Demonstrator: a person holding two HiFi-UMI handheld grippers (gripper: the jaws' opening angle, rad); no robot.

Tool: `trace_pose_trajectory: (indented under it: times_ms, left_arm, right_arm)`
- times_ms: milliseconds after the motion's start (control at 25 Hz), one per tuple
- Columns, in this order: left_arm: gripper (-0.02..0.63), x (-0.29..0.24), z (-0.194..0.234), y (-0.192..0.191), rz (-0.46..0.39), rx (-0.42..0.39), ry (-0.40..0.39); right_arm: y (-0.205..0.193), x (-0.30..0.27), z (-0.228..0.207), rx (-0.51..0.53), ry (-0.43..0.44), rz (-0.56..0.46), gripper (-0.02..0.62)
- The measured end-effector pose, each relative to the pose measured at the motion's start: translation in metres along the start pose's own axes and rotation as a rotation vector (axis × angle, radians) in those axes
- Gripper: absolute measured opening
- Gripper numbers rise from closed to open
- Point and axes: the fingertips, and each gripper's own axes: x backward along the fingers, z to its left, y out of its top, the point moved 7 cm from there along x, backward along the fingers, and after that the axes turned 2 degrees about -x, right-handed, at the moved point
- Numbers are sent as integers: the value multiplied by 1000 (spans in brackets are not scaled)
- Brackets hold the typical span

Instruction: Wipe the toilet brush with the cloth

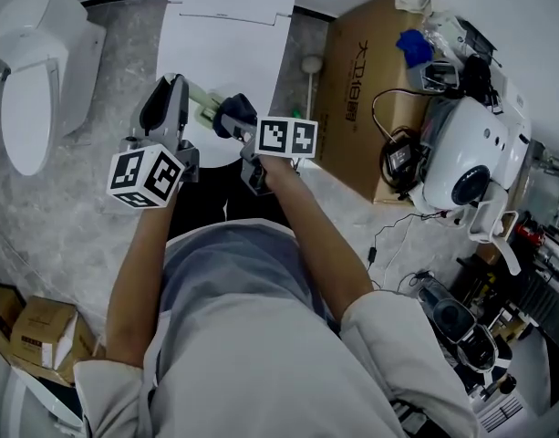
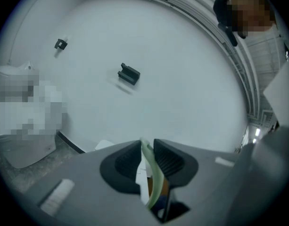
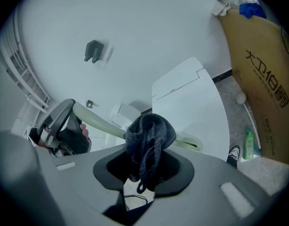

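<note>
The toilet brush has a pale green handle (image 1: pixel 203 108), held in the air over the white toilet. My left gripper (image 1: pixel 176 89) is shut on one end of it; the thin green handle (image 2: pixel 152 173) is pinched between its jaws (image 2: pixel 147 149). My right gripper (image 1: pixel 235 121) is shut on a dark blue cloth (image 1: pixel 230 115). In the right gripper view the bunched cloth (image 3: pixel 149 138) is wrapped against the middle of the green handle (image 3: pixel 98 120), which runs from the left gripper (image 3: pixel 64 131) to the right behind the cloth. The right gripper's (image 3: pixel 145 166) jaws are mostly hidden by the cloth.
A white toilet with its lid down (image 1: pixel 232 35) stands straight ahead, another white toilet (image 1: pixel 37 71) at the left. A large cardboard box (image 1: pixel 366 89), a white appliance (image 1: pixel 471 158) and cables crowd the right. Small cardboard boxes (image 1: pixel 37 327) sit at lower left. A green bottle (image 3: pixel 248 142) stands on the floor.
</note>
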Motion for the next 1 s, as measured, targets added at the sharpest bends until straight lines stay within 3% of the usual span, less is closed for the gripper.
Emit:
trace_pose_trajectory:
  times_ms: [1000]
  left_arm:
    - [0, 8, -2, 2, 4, -1, 13]
  right_arm:
    - [16, 29, 44, -15, 129, 10, 104]
